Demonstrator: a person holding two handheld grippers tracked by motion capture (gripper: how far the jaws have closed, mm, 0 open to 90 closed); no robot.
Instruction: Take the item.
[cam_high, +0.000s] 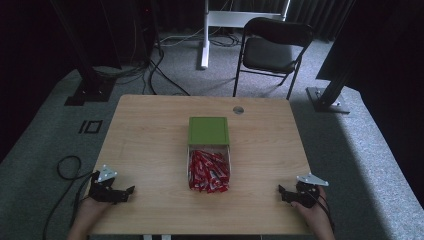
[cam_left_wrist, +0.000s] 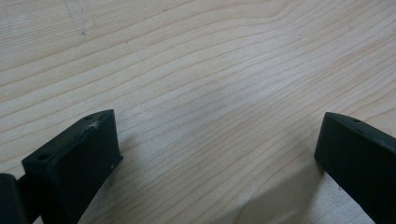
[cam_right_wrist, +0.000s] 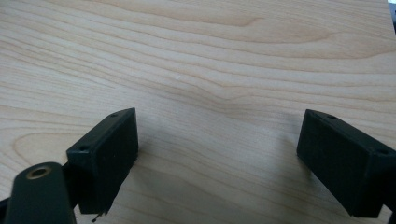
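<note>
High view first: my left gripper (cam_high: 116, 189) rests at the near left corner of the table (cam_high: 150, 130), my right gripper (cam_high: 292, 194) at the near right corner, and between them, at the middle of the table, sits the clear box (cam_high: 190, 172) heaped with red sachets (cam_high: 209, 171). Its green lid (cam_high: 208, 131) lies just behind it, touching or nearly so; I cannot tell which from up here.

Both tools are spread wide with nothing between the jaws. My left gripper view looks down on bare wood grain (cam_left_wrist: 210, 70) between the two black jaws, and my right gripper view shows the same bare wood (cam_right_wrist: 219, 70).

The box lies inward and a little forward of each tool: to the right of my left one, to the left of my right one. Its long axis runs away from me, toward the lid. Both hands look about equally far off, the left perhaps slightly nearer. I judge either could go in first, and that reach would be a sideways sweep toward the centre.
</note>
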